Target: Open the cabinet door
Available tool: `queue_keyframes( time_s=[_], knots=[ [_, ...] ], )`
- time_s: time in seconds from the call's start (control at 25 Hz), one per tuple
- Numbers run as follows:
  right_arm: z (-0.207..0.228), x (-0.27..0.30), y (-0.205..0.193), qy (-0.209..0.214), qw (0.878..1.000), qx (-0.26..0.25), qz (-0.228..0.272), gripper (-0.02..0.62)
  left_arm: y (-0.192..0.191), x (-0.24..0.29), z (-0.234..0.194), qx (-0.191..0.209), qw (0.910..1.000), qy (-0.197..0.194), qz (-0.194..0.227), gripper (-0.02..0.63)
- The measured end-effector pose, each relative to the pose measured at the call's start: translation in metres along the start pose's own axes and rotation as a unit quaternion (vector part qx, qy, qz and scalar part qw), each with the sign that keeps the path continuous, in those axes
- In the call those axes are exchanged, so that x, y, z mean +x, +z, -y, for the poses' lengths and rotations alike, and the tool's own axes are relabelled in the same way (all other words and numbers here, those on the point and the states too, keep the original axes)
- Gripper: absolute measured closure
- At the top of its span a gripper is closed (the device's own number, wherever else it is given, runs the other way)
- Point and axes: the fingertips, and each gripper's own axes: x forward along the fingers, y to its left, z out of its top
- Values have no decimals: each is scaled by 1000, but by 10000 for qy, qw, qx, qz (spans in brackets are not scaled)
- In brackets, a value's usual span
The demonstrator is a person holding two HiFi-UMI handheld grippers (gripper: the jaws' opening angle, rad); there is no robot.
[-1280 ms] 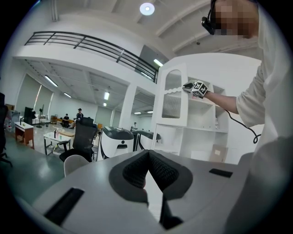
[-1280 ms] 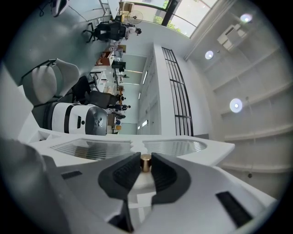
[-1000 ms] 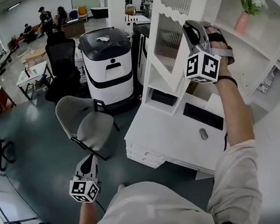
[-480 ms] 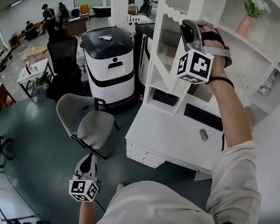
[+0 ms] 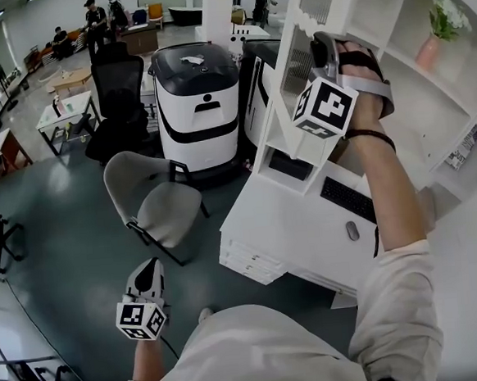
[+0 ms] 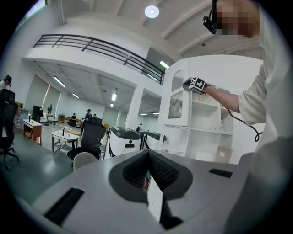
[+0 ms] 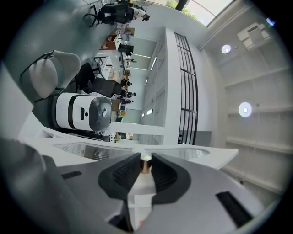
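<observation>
Slip risk: right tongs (image 7: 145, 171) pinch tiny brass knob (image 7: 145, 161) on cabinet door (image 5: 293, 68) at 1 o'clock, already ajar, so off-arc pull could pop grip; left tongs (image 5: 149, 276) closed, empty, 7 o'clock.

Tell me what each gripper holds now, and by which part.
The right gripper holds the cabinet door by its small brass knob, pinched between the fingers. The left gripper holds nothing.
</observation>
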Motion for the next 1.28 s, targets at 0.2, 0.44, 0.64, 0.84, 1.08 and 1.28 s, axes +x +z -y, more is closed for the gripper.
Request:
queue_keyframes(
  time_s=[0.2, 0.44, 0.64, 0.84, 1.08, 1.28],
  knots=[
    [1, 2, 14, 46, 9999, -89, -78, 520, -1, -8, -8, -22, 10000, 77, 3, 606],
    [2, 3, 34, 85, 9994, -226, -234, 518, 0, -16, -18, -39, 9999, 112, 35, 606],
    [1, 6, 48, 173, 9985, -375, -350, 518, -1, -18, -26, -34, 9999, 109, 62, 606],
    [0, 9, 60, 269, 9976, -495, -402, 517, -3, -24, -34, -55, 9999, 142, 60, 606],
    [-1, 13, 71, 362, 9963, -618, -482, 517, -2, -38, -50, -65, 9995, 310, 86, 606],
    [0, 16, 82, 393, 9959, -645, -500, 517, -1, -51, -66, -89, 9987, 493, 100, 606]
  ],
)
